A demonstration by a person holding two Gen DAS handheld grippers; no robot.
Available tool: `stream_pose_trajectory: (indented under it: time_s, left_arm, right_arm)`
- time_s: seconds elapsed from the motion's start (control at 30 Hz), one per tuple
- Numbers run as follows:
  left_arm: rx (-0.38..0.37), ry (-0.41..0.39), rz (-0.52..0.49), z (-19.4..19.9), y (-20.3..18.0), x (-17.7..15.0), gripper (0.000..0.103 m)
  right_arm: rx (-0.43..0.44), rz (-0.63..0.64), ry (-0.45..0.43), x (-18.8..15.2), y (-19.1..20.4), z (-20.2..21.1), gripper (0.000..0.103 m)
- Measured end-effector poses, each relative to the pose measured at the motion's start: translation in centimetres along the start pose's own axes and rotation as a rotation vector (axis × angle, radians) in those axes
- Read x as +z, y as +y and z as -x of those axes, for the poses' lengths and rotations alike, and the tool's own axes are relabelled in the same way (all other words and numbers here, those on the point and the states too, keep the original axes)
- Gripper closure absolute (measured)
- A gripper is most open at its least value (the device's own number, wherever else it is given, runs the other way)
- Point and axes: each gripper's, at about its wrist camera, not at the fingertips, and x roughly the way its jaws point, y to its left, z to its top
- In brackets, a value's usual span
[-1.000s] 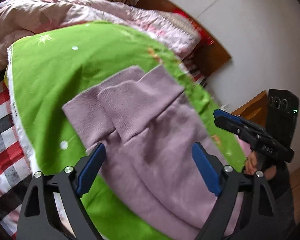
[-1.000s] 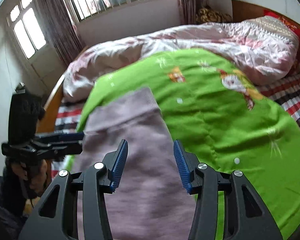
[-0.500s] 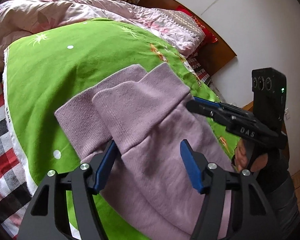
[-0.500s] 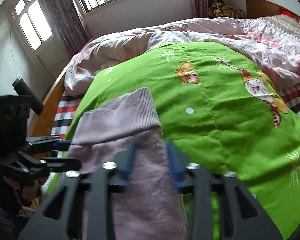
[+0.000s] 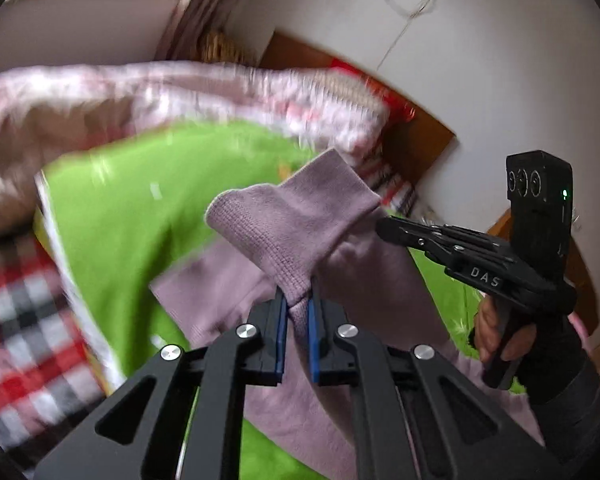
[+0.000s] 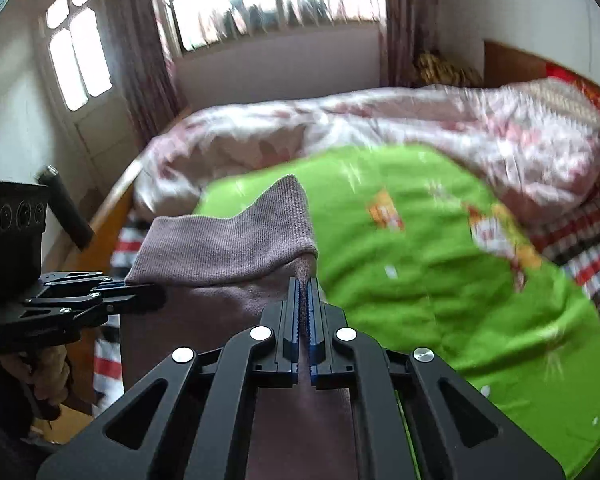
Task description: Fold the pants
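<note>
Over green blanket (image 5: 120,216), pants (image 5: 292,224) pinched in both claws.

Left gripper (image 5: 298,312): we see black skeletal arms with triangular cut-outs, four silver screw heads, blue ridged pads.
Right gripper (image 6: 303,308): we see the same black frame, silver screws, blue toothed pads.
Right gripper's side: we read white letters "DAS", with a black camera box on top showing three round lenses and a green light.
Right hand (image 5: 512,344): we note a black fingerless glove and dark sleeve.
</note>
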Motion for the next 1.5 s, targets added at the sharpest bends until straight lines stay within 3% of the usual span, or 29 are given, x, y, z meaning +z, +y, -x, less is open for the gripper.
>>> stream_pose_trajectory:
  time_s: [0.1, 0.27, 0.33, 0.4, 0.43, 0.47, 0.5, 0.53, 0.57, 0.6, 0.67, 0.77, 0.87, 0.93, 1.07, 1.23, 1.3, 1.37, 1.4, 1.5]
  left_arm:
    - [0.032, 0.015, -0.004, 0.6, 1.1, 0.6, 0.094]
    - [0.042, 0.228, 0.131, -6.1, 6.3, -1.9, 0.092]
    - [0.029, 0.234, 0.151, -7.1, 7.3, -2.5, 0.088]
    - [0.014, 0.219, 0.153, -6.9, 7.6, -2.3, 0.082]
    - [0.031, 0.213, 0.147, -6.8, 7.7, -2.2, 0.062]
    - [0.080, 0.214, 0.140, -6.8, 7.7, -2.0, 0.050]
    - [0.127, 0.216, 0.141, -6.8, 8.0, -1.8, 0.034]
    - [0.144, 0.208, 0.152, -6.4, 8.2, -1.7, 0.032]
    - [0.161, 0.191, 0.169, -5.6, 8.4, -1.6, 0.030]
    - [0.194, 0.169, 0.174, -4.5, 8.3, -1.4, 0.025]
    - [0.186, 0.114, 0.154, -2.2, 7.4, -1.5, 0.021]
    - [0.061, 0.087, 0.094, 0.2, 3.7, -2.6, 0.010]
    - [-0.063, 0.165, -0.047, -0.3, -1.1, -4.8, 0.006]
    - [-0.078, 0.227, -0.135, -1.8, -3.5, -6.2, 0.006]
    - [-0.013, 0.290, -0.232, -4.4, -6.0, -8.4, 0.003]
    - [0.101, 0.303, -0.330, -5.9, -6.8, -9.4, 0.002]
    - [0.147, 0.313, -0.353, -6.3, -6.9, -9.5, 0.002]
    - [0.169, 0.311, -0.343, -6.3, -6.9, -9.4, 0.002]
    - [0.180, 0.306, -0.332, -6.3, -6.9, -9.2, 0.002]
    - [0.165, 0.262, -0.319, -4.5, -7.5, -9.2, 0.002]
  right_arm:
    - [0.012, 0.036, -0.031, 2.0, 1.8, 0.8, 0.099]
    - [-0.045, 0.022, 0.162, 0.0, 1.0, -6.2, 0.099]
    - [-0.065, 0.018, 0.216, -1.6, 0.8, -8.3, 0.098]
    - [-0.056, -0.013, 0.200, -2.1, 0.4, -8.6, 0.098]
    - [-0.050, -0.032, 0.193, -1.9, 0.0, -8.5, 0.093]
    - [-0.041, -0.045, 0.191, -1.5, -0.3, -8.2, 0.087]
    - [-0.036, -0.053, 0.193, -1.3, -0.5, -8.0, 0.072]
    - [-0.034, -0.062, 0.197, -1.0, -0.7, -7.6, 0.041]
    - [-0.032, -0.074, 0.194, -0.8, -1.0, -6.7, 0.028]
    - [-0.022, -0.079, 0.170, -0.8, -1.0, -5.4, 0.022]
    - [-0.009, -0.070, 0.115, -1.2, -0.8, -1.8, 0.022]
    - [-0.076, -0.078, 0.083, -3.7, -1.0, 4.1, 0.022]
    - [-0.114, -0.105, 0.104, -8.8, 0.4, 9.3, 0.022]
    - [-0.156, -0.091, 0.124, -11.5, 1.8, 11.7, 0.022]
    - [-0.231, -0.116, 0.143, -18.5, 5.3, 15.9, 0.022]
    - [-0.246, -0.199, 0.223, -25.4, 7.8, 15.0, 0.022]
    - [-0.213, -0.145, 0.250, -26.5, 10.6, 13.9, 0.017]
    - [-0.247, 0.000, 0.264, -26.9, 13.8, 13.6, 0.018]
    - [-0.227, 0.006, 0.253, -26.6, 14.2, 13.9, 0.022]
    - [-0.194, -0.079, 0.143, -24.8, 12.9, 15.6, 0.021]
